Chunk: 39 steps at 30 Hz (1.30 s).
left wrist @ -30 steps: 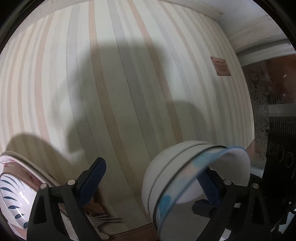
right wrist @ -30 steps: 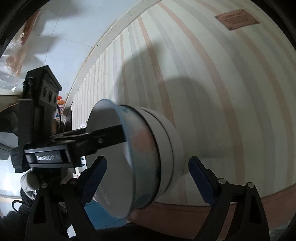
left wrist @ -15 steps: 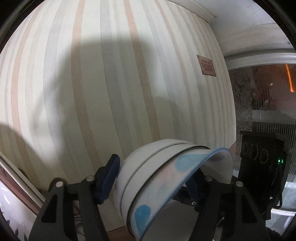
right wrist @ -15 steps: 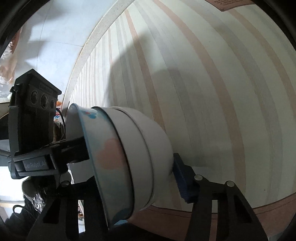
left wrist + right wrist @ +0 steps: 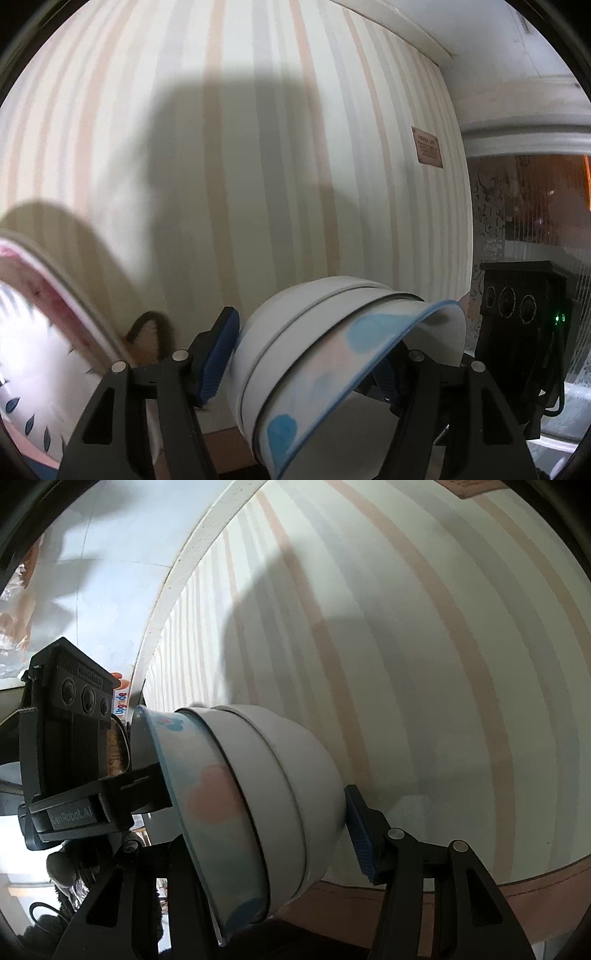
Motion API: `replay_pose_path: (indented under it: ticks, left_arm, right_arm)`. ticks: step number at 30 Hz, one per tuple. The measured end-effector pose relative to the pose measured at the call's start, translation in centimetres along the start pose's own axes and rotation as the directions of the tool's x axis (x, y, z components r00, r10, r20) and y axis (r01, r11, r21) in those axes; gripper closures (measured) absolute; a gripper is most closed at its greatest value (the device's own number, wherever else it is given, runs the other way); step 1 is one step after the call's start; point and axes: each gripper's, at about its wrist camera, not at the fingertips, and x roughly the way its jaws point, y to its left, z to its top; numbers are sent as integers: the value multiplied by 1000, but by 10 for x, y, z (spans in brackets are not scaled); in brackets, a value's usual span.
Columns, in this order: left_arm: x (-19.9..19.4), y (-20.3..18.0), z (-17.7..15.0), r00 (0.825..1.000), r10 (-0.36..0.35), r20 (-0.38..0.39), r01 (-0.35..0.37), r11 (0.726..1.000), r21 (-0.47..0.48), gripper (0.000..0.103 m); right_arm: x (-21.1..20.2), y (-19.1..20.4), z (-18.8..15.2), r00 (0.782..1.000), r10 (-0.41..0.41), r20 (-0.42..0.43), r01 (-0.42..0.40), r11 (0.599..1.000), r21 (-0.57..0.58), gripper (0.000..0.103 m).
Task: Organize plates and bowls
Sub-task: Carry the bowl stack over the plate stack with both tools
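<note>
A stack of nested bowls (image 5: 317,354) is held in the air on its side, white outer bowls and an inner one with a blue rim and pink and blue blotches. My left gripper (image 5: 303,362) is shut on it, one blue pad on the white wall, the other inside the rim. In the right wrist view the same stack (image 5: 258,805) sits between the fingers of my right gripper (image 5: 258,834), which is shut on it too, its right blue pad (image 5: 360,834) against the white bottom. A patterned plate (image 5: 40,354) with a pink rim and blue leaves is at lower left.
A striped wall (image 5: 258,166) fills both views, close ahead, with a small brown plaque (image 5: 427,147) on it. A brown ledge (image 5: 480,904) runs along the wall's base. Each gripper's black camera body shows in the other's view (image 5: 62,720).
Both grippers closed onto the bowl stack during the last second; the right one was open around it at first. The stack tilted and shifted slightly. The patterned plate came back into the left view.
</note>
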Motion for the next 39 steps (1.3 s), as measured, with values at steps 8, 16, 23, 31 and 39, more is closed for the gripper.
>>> replay_pose_path:
  ticks: [8, 16, 23, 31, 39]
  left_arm:
    - [-46, 31, -11, 998, 27, 63, -22, 997, -75, 39]
    - [-95, 88, -26, 986, 43, 164, -6, 976, -217, 39]
    - [-115, 144, -46, 974, 79, 214, -2, 941, -338, 39]
    - [-106, 172, -56, 970, 87, 225, 16, 907, -422, 39]
    - [-102, 187, -57, 972, 85, 218, 16, 906, -424, 39]
  right_arm:
    - [18, 53, 12, 997, 8, -71, -13, 997, -81, 48]
    - [46, 122, 8, 984, 12, -179, -51, 975, -216, 48]
    - [99, 171, -4, 958, -29, -285, -70, 942, -328, 48]
    - [163, 202, -15, 931, -79, -356, -71, 918, -391, 48]
    - [174, 192, -16, 924, -124, -361, -38, 911, -410, 48]
